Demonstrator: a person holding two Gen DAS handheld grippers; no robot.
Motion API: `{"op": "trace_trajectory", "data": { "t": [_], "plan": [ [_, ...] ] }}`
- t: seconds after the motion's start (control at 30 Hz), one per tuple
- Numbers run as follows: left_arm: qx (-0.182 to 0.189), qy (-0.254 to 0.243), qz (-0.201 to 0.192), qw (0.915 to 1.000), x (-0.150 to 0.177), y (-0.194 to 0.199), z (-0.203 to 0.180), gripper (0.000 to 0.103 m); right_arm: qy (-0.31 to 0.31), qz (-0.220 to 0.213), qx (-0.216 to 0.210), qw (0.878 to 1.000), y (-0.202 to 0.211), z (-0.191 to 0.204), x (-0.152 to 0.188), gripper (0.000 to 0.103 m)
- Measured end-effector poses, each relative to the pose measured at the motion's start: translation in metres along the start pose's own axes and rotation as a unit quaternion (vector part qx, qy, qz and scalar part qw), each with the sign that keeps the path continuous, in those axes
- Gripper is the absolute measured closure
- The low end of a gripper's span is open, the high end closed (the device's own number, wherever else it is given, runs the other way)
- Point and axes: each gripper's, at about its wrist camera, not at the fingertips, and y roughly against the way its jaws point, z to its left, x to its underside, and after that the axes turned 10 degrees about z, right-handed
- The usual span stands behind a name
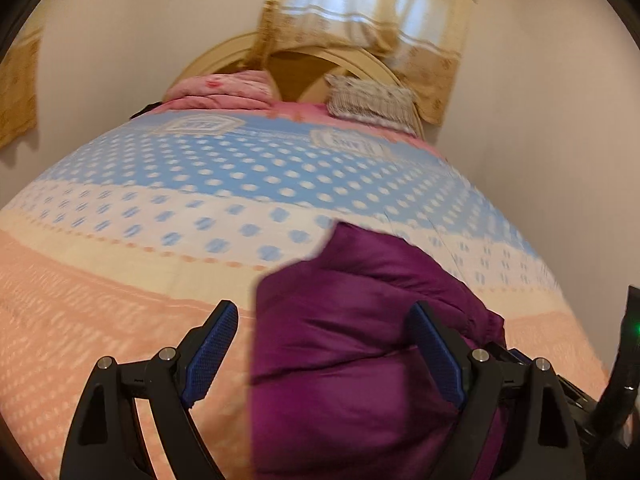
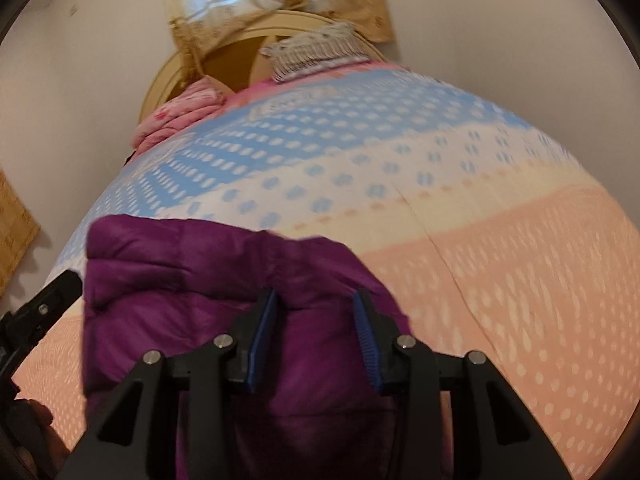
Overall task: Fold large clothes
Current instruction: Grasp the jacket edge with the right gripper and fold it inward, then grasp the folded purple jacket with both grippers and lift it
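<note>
Left side first: the left gripper point(image 1: 324, 344) rides low over the bed with its fingers spread wide, nothing pinched. The left blue pad point(image 1: 210, 350) hangs over bare bedspread point(image 1: 120, 300), the right one sits against the flank of the purple padded jacket point(image 1: 352, 340), which lies bunched on the peach band at the near end of the bed. So the cloth sits half inside that gap, not gripped.

Across to the right gripper point(image 2: 316, 340): fingers drawn in narrow around a puffy ridge of the jacket point(image 2: 200, 280), purple filling the space between the pads. It looks like a pinch on that fold, though blur keeps me from swearing how firmly it bites.

The step, I judge, is taking hold of the jacket's near edge on both sides so it can be lifted and laid over. To do it well, the left wants to slide further onto the cloth and close on one layer's edge, level with the right's grip, so the fold comes up even and not twisted. Padded fabric is slippery and springy; a shallow bite may slip.

Around it: pink folded bedding point(image 1: 224, 90) and a striped pillow point(image 1: 372, 102) by the curved headboard point(image 1: 296, 60), well apart from the jacket, a curtain point(image 1: 360, 12) above. Nothing blocks the way; the only crowding is the two grippers working near each other.
</note>
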Motion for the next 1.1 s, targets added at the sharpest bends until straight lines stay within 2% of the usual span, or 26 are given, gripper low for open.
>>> {"op": "trace_trajectory", "data": {
  "t": [0.1,0.17,0.33,0.67,1.1],
  "plan": [
    [-0.013,-0.017,0.032,0.9993,0.005,-0.026,-0.017,0.015,-0.006,-0.001,-0.001,1.000,-0.003,-0.012,0.006,0.061],
    [-0.015,-0.021,0.035,0.9990,0.010,-0.034,-0.022,0.009,-0.011,-0.005,-0.005,1.000,-0.004,-0.019,0.010,0.061],
    [-0.017,-0.030,0.042,0.9985,0.017,-0.046,-0.026,0.001,-0.017,-0.012,-0.005,1.000,-0.007,-0.025,0.016,0.061],
    [-0.011,-0.023,0.062,0.9978,0.022,-0.067,-0.027,0.001,-0.041,0.005,-0.025,0.999,-0.023,-0.040,0.015,0.058],
    [-0.026,-0.030,0.086,0.9955,0.026,-0.078,-0.031,0.001,-0.030,0.023,-0.006,0.999,-0.028,-0.037,0.016,0.057]
  ]
}}
